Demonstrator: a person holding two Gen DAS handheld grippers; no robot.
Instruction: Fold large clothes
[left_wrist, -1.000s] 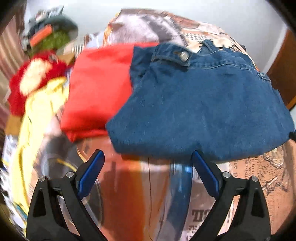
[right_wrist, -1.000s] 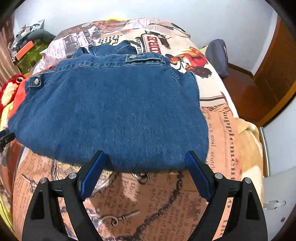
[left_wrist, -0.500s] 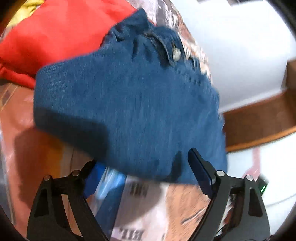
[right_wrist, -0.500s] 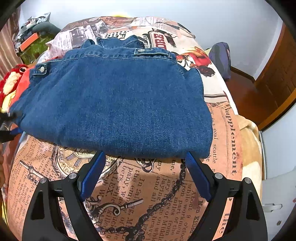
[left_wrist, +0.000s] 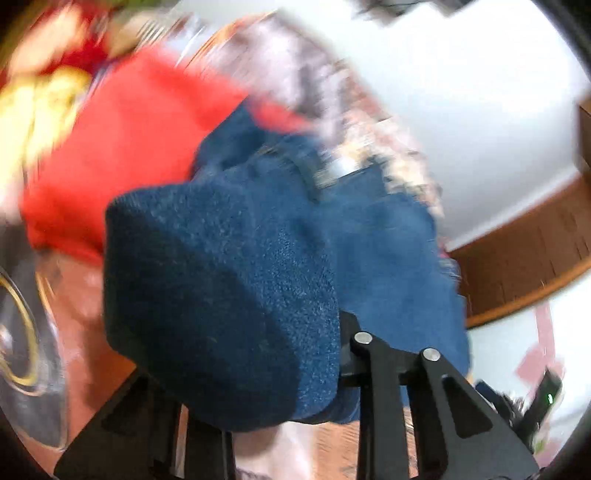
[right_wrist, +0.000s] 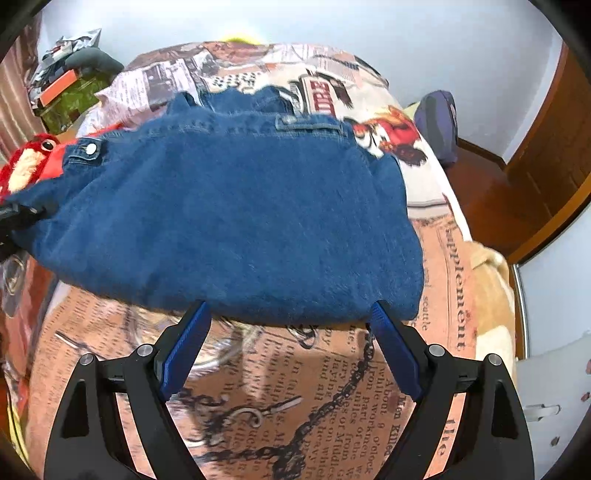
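In the left wrist view, which is blurred, the folded dark blue denim garment (left_wrist: 258, 266) fills the middle and its thick rounded fold bulges over the left tongs (left_wrist: 258, 398), hiding the fingertips; the black finger frames stand close on either side of the fold, so the tongs appear clamped on the denim, though the pads themselves cannot be seen. Behind the denim lies a bright red folded cloth (left_wrist: 122, 147), touching its far edge, and a yellow fabric (left_wrist: 33, 114) sits further left. In the right wrist view the same denim garment (right_wrist: 229, 214) lies folded on the bed with the newspaper-print cover (right_wrist: 332, 387), waistband and metal button toward the far side. The right tongs (right_wrist: 290, 314) stand wide, their blue pads (right_wrist: 184, 347) at the near edge of the denim, with nothing between them. A red plush toy (right_wrist: 26, 166) lies at the left edge.
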